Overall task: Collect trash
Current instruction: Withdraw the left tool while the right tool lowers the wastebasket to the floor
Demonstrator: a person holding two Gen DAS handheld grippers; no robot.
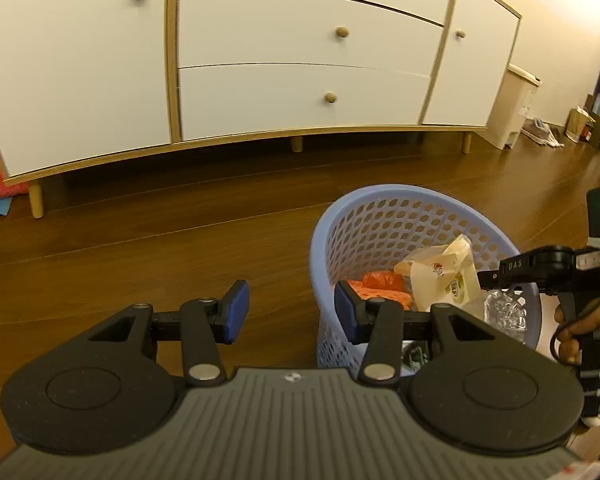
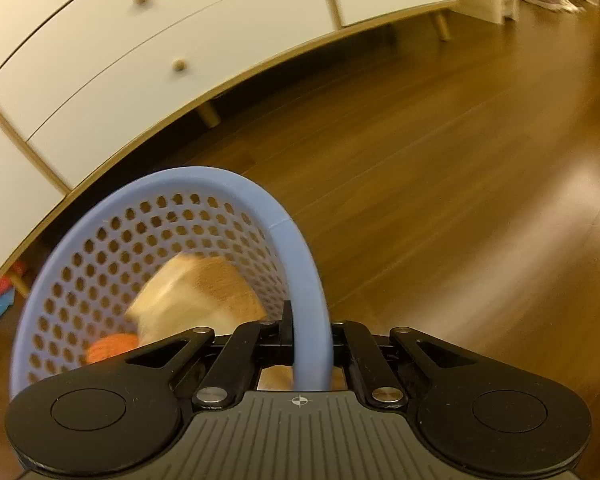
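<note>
right gripper (image 2: 309, 332) clamping basket (image 2: 300, 272) rim, left gripper (image 1: 288, 312) agape

floor (image 1: 180, 240): bare | basket (image 1: 380, 208): trash-filled | sideboard (image 1: 300, 80): blocks beyond

Blue perforated plastic wastebasket (image 1: 380, 216) upright on the wood floor, in front of the white cabinet. Inside: cream paper wrapper with printed logos (image 1: 444, 276) on top, crumpled orange plastic bag (image 1: 380, 286) at left, clear crinkled plastic (image 1: 504, 308) against the right wall. In the right wrist view the contents are blurred.
</note>
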